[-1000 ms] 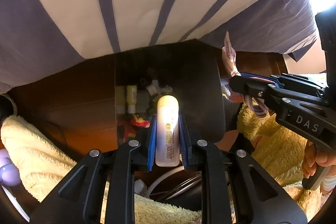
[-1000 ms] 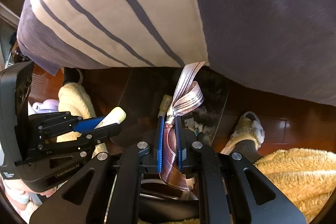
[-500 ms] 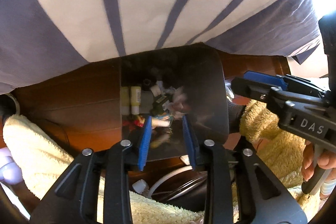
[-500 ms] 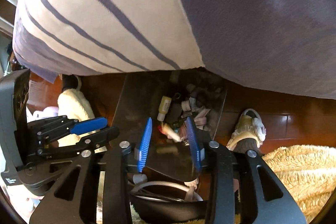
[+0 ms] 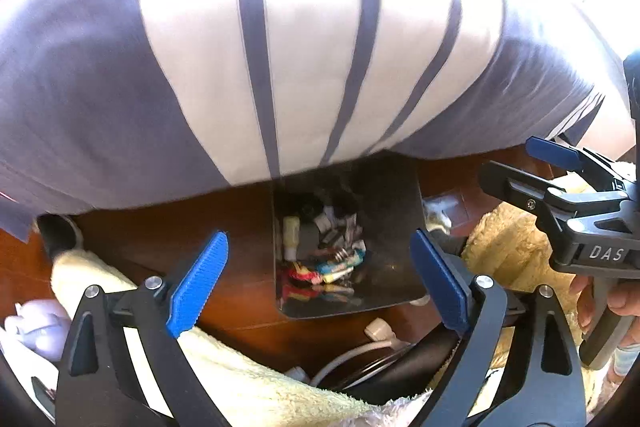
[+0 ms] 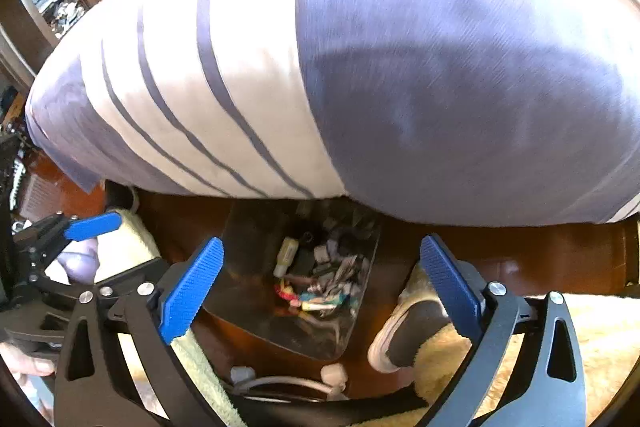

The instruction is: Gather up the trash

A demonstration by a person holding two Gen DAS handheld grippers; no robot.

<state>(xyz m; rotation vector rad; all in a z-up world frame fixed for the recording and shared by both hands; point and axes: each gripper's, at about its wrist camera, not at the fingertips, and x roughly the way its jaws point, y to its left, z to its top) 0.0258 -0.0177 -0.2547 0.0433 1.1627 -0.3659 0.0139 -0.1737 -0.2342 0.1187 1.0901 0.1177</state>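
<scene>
Left hand-held gripper (image 5: 320, 279): jaws wide, empty. Right hand-held gripper (image 6: 320, 279): jaws wide, empty. Trash bin (image 5: 396, 219), frame centre: holds wrappers (image 5: 340, 267), small bottle (image 5: 291, 231).

the dark brown wooden floor (image 5: 208, 227) carries a clear bin (image 5: 392, 227) holding mixed trash (image 5: 324, 259): small bottles, wrappers and tubes. a pale yellow fluffy rug (image 5: 248, 379) lies on the floor just beside the bin, with more of it on the far side (image 6: 600, 339). a shoe (image 6: 404, 335) rests at the rug's edge near the bin. a white cable with plugs (image 6: 288, 381) lies near the bin's closer end.
</scene>
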